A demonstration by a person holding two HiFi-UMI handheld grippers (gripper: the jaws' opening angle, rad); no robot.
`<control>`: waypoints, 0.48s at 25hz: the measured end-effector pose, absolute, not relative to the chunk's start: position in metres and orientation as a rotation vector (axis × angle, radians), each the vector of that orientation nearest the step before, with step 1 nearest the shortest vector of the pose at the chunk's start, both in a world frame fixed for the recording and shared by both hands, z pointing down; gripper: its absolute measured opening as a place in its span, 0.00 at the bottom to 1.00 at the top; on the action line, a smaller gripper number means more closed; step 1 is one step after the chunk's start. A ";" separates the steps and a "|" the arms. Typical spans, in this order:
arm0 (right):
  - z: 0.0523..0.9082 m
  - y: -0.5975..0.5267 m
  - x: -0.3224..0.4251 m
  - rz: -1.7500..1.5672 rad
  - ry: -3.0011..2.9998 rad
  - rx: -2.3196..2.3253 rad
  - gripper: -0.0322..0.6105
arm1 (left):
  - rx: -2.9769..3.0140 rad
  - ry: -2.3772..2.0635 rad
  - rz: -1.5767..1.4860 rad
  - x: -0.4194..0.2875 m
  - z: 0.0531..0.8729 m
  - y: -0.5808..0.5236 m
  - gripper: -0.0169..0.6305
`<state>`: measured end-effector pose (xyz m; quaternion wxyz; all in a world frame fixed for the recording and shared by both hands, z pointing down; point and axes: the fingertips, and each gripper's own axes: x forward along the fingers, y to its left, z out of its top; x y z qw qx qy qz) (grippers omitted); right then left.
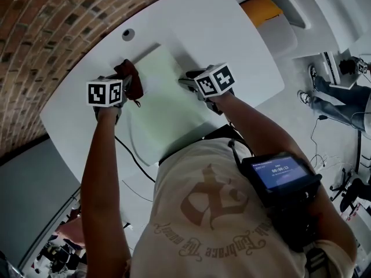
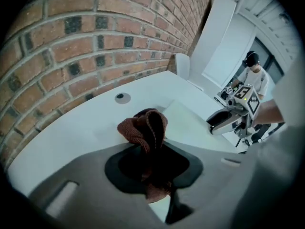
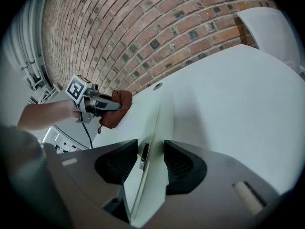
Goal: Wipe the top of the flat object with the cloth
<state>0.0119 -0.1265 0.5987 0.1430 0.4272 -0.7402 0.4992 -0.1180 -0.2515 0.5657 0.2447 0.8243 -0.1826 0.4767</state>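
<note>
A pale, thin flat object [image 1: 162, 112] lies on the white table [image 1: 232, 39]. My left gripper [image 1: 132, 86] is shut on a bunched reddish-brown cloth [image 1: 128, 72] at the object's far left edge. In the left gripper view the cloth [image 2: 145, 128] bulges out from between the dark pads, just above the object [image 2: 190, 128]. My right gripper [image 1: 188, 84] holds the object's right edge. Seen from the right gripper view, that edge [image 3: 151, 128] with a small slot fills the gap between the jaws. The left gripper [image 3: 112, 106] and cloth [image 3: 116, 111] show at that view's left.
A brick wall [image 2: 95, 37] runs behind the table. A round grommet [image 1: 128, 33] sits near the table's far edge. A black cable [image 1: 130, 155] hangs off the near edge. Beyond the table are a yellow-seated chair [image 1: 261, 7] and another person [image 1: 342, 91].
</note>
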 end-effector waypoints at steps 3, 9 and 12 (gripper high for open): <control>0.599 -0.127 0.012 1.438 -2.135 1.236 0.34 | 2.220 -0.571 1.279 -0.147 0.565 -0.250 0.14; 0.598 -0.127 0.013 1.450 -2.131 1.243 0.34 | 2.162 -0.706 1.213 -0.195 0.563 -0.240 0.14; 0.598 -0.128 0.013 1.456 -2.133 1.247 0.34 | 2.139 -0.755 1.216 -0.213 0.564 -0.236 0.14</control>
